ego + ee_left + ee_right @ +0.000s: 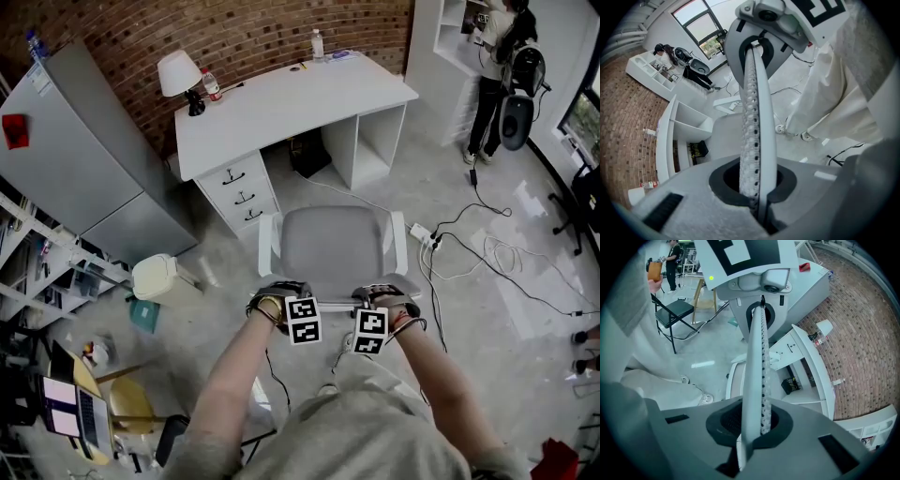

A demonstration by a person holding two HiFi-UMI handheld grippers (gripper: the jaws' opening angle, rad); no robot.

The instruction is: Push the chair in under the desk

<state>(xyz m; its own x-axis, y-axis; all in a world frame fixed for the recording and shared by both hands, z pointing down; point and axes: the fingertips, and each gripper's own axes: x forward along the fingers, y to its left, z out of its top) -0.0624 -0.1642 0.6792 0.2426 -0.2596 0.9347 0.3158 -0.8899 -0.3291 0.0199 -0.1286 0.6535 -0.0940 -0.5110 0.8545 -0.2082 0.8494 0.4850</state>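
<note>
A grey office chair with white armrests stands on the floor in front of the white desk, its seat facing the open knee space. My left gripper and right gripper sit side by side on the top edge of the backrest. In the left gripper view the perforated backrest edge runs between the jaws of the left gripper, which are shut on it. The right gripper is shut on the same backrest rim.
The desk has a drawer unit at its left and an open shelf at its right, with a black bag underneath. A power strip with cables lies right of the chair. A white bin stands to the left. A person stands far right.
</note>
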